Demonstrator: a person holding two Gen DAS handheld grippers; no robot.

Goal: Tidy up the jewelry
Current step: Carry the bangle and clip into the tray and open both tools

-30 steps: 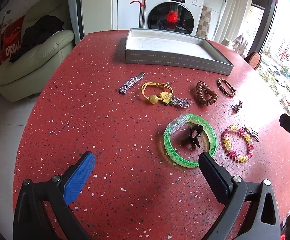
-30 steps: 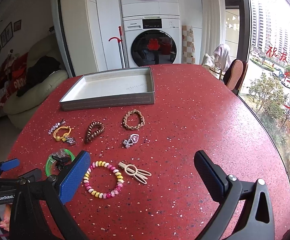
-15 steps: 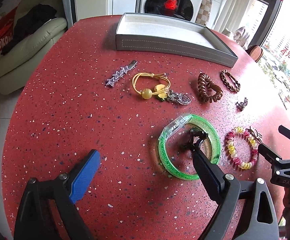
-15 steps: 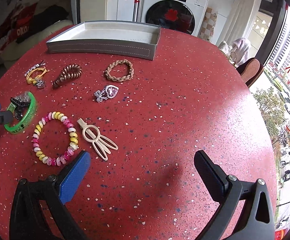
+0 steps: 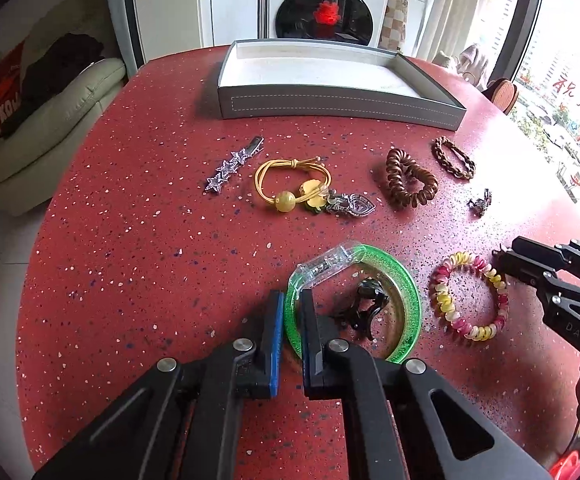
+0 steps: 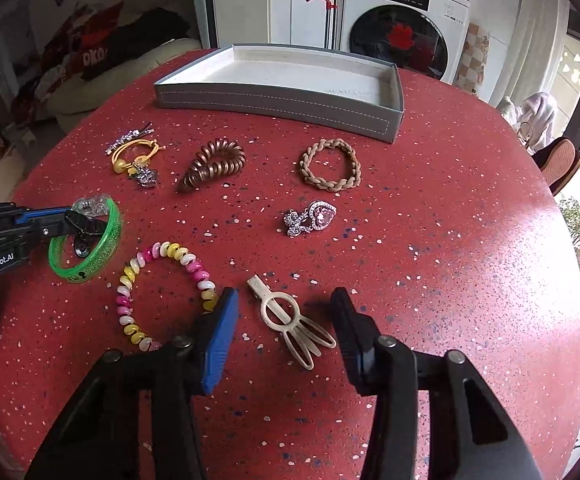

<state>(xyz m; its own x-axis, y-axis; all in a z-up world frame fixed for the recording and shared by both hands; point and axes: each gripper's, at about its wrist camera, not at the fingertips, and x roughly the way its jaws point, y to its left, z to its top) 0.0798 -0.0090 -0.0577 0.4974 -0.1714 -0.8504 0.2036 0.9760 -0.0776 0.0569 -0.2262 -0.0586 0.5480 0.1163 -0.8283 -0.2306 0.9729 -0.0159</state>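
We see our left tool (image 5: pixel 291 320) pinching the near rim of the green bangle (image 5: pixel 405 292), which lies on the red counter (image 5: pixel 138 264) with a black claw clip (image 5: pixel 363 310) inside its ring. Our right tool (image 6: pixel 284 320) has just been closing; its jaws straddle the cream hair clip (image 6: pixel 290 320) (pads not yet touching it). The gray tray (image 6: pixel 274 100) sits at the far side.
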